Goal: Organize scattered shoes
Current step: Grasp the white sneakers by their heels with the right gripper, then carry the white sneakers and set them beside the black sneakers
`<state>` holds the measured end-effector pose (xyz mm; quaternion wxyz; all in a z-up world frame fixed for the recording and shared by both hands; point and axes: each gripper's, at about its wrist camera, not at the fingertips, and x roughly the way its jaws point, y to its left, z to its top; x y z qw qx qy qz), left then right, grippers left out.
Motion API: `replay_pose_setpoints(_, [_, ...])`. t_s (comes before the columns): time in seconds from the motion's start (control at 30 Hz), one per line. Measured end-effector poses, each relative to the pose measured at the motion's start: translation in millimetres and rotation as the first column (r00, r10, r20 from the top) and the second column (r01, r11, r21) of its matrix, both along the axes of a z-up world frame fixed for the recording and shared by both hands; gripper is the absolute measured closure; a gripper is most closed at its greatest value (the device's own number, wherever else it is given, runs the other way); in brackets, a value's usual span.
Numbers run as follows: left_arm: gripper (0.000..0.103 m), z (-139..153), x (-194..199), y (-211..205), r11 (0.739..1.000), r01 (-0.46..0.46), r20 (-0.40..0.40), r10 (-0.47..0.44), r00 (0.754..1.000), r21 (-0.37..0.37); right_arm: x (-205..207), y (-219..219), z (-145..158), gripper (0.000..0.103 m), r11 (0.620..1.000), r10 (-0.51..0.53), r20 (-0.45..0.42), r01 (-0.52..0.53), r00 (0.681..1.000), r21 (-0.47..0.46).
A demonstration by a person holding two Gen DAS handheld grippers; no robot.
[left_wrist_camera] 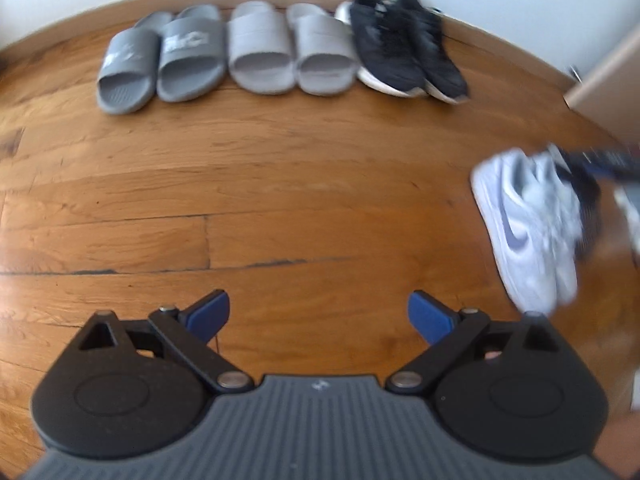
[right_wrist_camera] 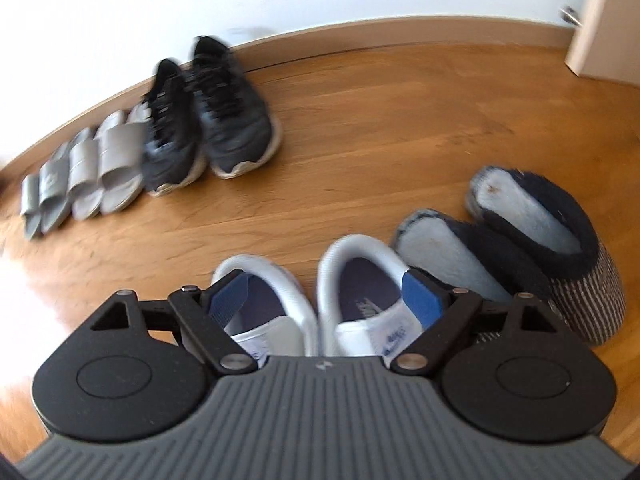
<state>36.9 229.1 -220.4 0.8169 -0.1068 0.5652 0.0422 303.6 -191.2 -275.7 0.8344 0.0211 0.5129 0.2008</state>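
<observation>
The wooden plank floor [left_wrist_camera: 280, 184] has a glossy varnish with dark grain. The grey slides [left_wrist_camera: 160, 64] look like smooth matt rubber; the black sneakers [right_wrist_camera: 208, 120] are woven mesh. The slippers [right_wrist_camera: 540, 256] pair fuzzy fleece lining with striped knit cloth.

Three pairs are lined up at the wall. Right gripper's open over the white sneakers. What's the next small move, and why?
Probably lower the right gripper and close on the white sneakers: its jaws stand open above both, gripping nothing, and that pair still sits apart from the black sneakers ending the wall row.
</observation>
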Motion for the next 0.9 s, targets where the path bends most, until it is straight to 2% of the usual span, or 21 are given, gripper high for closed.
replay_pose_setpoints(0.13, [0.006,2,-26,9,0.997,-0.057,-0.079,0.053,0.995,-0.043,12,21,-23,0.018,0.997,0.066,-0.054,-0.067,0.996,-0.026])
replay_pose_setpoints(0.17, [0.006,3,-31,11,0.997,-0.064,-0.077,0.061,0.995,-0.046,14,26,-33,0.018,0.996,0.072,-0.077,-0.076,0.994,-0.043])
replay_pose_setpoints(0.3, [0.006,1,-34,38,0.981,-0.187,-0.046,0.185,0.982,-0.044,27,48,-73,0.020,0.989,0.081,-0.172,-0.100,0.982,-0.104])
replay_pose_setpoints(0.37, [0.006,-1,-32,44,0.969,-0.233,-0.048,0.229,0.972,-0.086,34,56,-90,0.047,0.986,0.042,-0.194,-0.072,0.980,-0.153])
replay_pose_setpoints(0.4, [0.006,-3,-29,49,0.960,-0.257,-0.046,0.254,0.966,-0.108,35,57,-92,0.057,0.984,0.031,-0.187,-0.062,0.982,-0.166])
replay_pose_setpoints(0.5, [0.006,-9,-22,52,0.960,-0.257,-0.048,0.253,0.966,-0.111,32,57,-88,0.068,0.981,0.006,-0.135,-0.031,0.991,-0.189])
replay_pose_setpoints(0.57, [0.006,-16,-16,51,0.963,-0.245,-0.063,0.239,0.969,-0.112,27,45,-73,0.069,0.987,-0.030,-0.087,0.016,0.996,-0.159])
replay_pose_setpoints(0.67, [0.006,-25,-8,52,0.966,-0.228,-0.098,0.217,0.971,-0.120,34,25,-57,0.069,0.994,-0.055,-0.063,0.049,0.997,-0.101])
replay_pose_setpoints(0.8, [0.006,-29,0,54,0.966,-0.231,-0.116,0.217,0.969,-0.119,74,20,-54,0.067,0.992,-0.080,-0.053,0.075,0.995,-0.097])
replay_pose_setpoints(0.9, [0.006,-30,7,56,0.964,-0.238,-0.124,0.223,0.967,-0.122,121,29,-61,0.067,0.985,-0.139,-0.058,0.132,0.989,-0.109])
